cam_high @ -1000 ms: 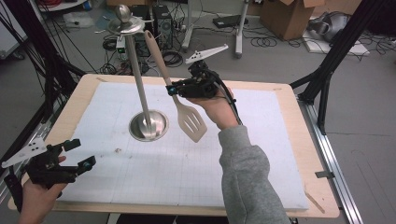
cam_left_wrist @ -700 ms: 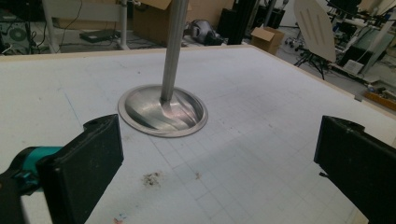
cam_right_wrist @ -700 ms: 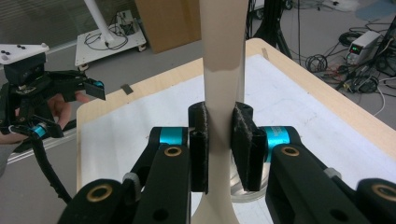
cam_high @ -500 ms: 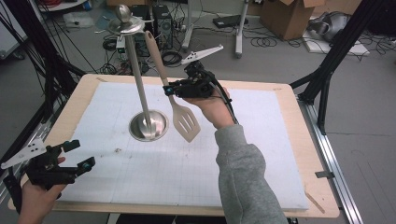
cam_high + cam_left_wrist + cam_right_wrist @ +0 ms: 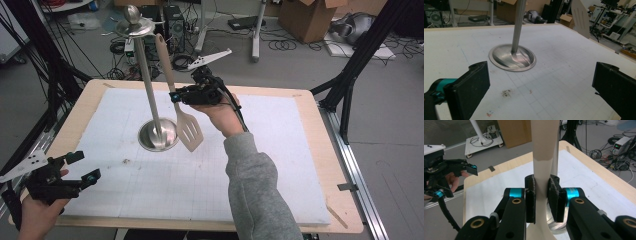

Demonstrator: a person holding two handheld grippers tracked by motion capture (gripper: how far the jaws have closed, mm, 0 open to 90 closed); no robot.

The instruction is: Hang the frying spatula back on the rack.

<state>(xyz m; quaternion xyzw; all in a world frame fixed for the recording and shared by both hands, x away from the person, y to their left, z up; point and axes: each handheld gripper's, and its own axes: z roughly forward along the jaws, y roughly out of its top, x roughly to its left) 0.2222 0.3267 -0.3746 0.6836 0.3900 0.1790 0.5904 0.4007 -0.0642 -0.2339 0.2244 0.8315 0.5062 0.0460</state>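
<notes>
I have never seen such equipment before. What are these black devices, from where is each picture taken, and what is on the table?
A person holds a hand-operated grasping tool in each hand; there is no robot. One picture looks down from above the table. The other two come from small cameras riding on each tool, looking along its two black jaws.

On the white mat stands a metal stand: a round base with a tall pole.

The right tool is closed on the handle of a beige slotted spatula, which it holds in the air beside the pole. The right tool's own camera shows the pads pressing the handle.

The left tool is open and holds nothing.
</notes>
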